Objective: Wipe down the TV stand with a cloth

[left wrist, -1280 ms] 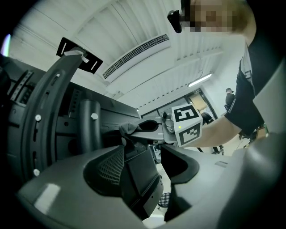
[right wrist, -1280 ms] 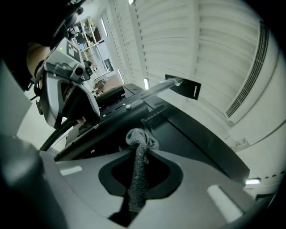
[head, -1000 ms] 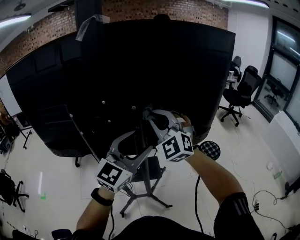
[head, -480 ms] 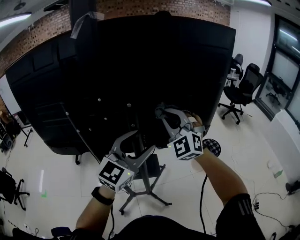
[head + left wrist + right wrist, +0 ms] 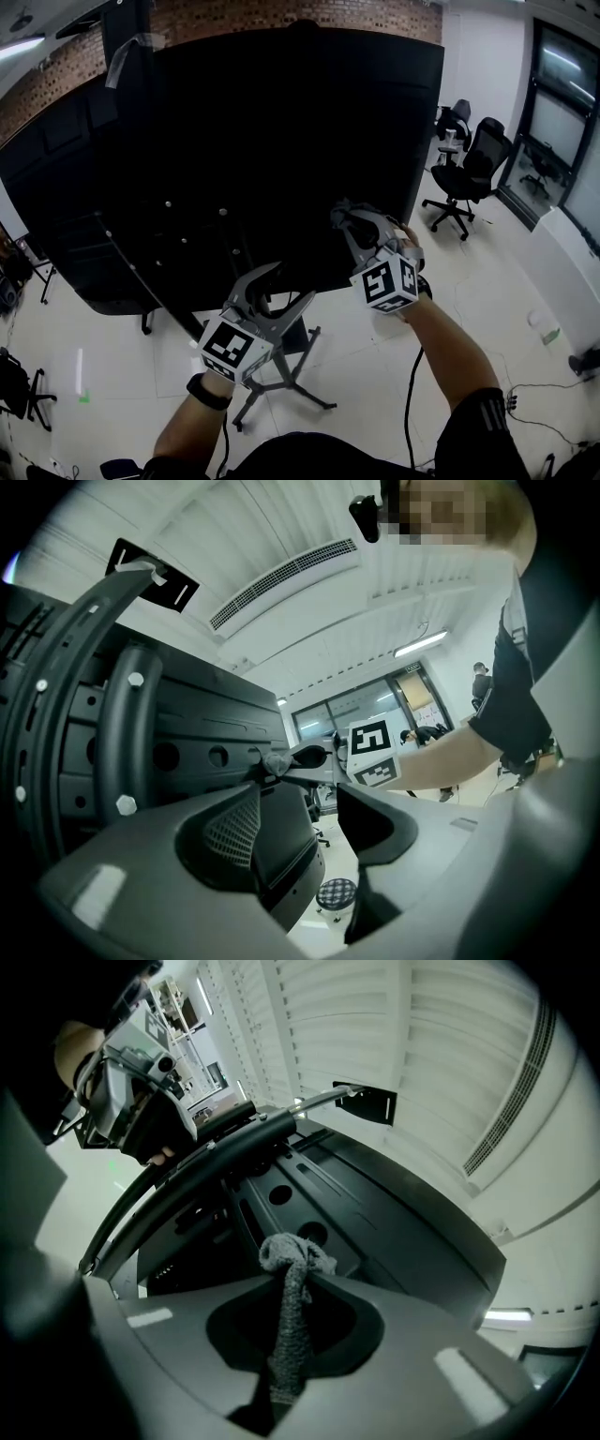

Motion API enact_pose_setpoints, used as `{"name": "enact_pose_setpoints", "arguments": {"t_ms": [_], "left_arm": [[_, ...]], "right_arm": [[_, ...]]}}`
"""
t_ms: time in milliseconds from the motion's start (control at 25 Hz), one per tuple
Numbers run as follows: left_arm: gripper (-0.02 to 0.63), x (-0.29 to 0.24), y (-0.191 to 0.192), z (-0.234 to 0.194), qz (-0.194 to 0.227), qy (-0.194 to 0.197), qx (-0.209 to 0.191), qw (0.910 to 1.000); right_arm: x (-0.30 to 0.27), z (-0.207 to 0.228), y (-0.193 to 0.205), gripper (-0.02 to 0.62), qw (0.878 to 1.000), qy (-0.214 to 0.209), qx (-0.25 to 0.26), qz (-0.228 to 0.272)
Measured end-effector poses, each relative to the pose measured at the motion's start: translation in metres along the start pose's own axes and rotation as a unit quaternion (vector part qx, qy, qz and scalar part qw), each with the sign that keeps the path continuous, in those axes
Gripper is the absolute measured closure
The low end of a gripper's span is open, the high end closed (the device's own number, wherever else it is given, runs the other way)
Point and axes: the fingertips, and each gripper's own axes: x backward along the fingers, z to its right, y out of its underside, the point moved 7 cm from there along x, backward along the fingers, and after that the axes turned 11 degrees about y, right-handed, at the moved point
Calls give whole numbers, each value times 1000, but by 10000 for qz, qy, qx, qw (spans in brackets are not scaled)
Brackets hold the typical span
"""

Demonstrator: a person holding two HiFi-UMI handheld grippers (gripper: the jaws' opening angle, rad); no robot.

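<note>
- The right gripper [image 5: 352, 220] is clenched on a grey cloth [image 5: 292, 1258]. The cloth is pinched as a narrow strip between the jaws, and a bunched tuft stands out past the tips. Held this way, the tuft rather than the hard jaws should meet the surface.
- This gripper is raised behind the television [image 5: 281, 131], with the tuft just beside the perforated bracket [image 5: 281, 1194] of the TV stand [image 5: 286, 370]. No view confirms whether the cloth touches the bracket.
- The left gripper [image 5: 281, 286] has its jaws apart with nothing between them. It hangs lower, near the stand's post and apart from the cloth. It appears to be kept free, probably to steady the stand if needed.
- The stand's legs rest on the tiled floor [image 5: 112, 328], below both grippers.
- Judged progress: work is at the upper bracket, and the post and legs appear to remain.
- Judged risk: the short tuft leaves little margin, so a steep approach could bring the jaws against the bracket or the curved bar [image 5: 216, 1162].
</note>
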Motion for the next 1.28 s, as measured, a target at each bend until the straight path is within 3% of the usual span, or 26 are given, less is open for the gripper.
{"name": "enact_pose_setpoints", "arguments": {"t_ms": [200,400,760,1280], "left_arm": [[327,3,2,4,-33,-36,-6,10000],[327,26,-1,-4,2,-161,-22,9999],[327,114,-26,-31,158,-591,-187,9980],[327,290,-42,-92,208,-1454,-381,9884]], "right_arm": [[8,10,-2,574,9998,113,-164,-22],[13,11,-40,574,9989,172,-269,350],[13,-13,-175,574,9920,179,-239,1229],[-38,-123,-357,574,9814,-465,77,1861]]}}
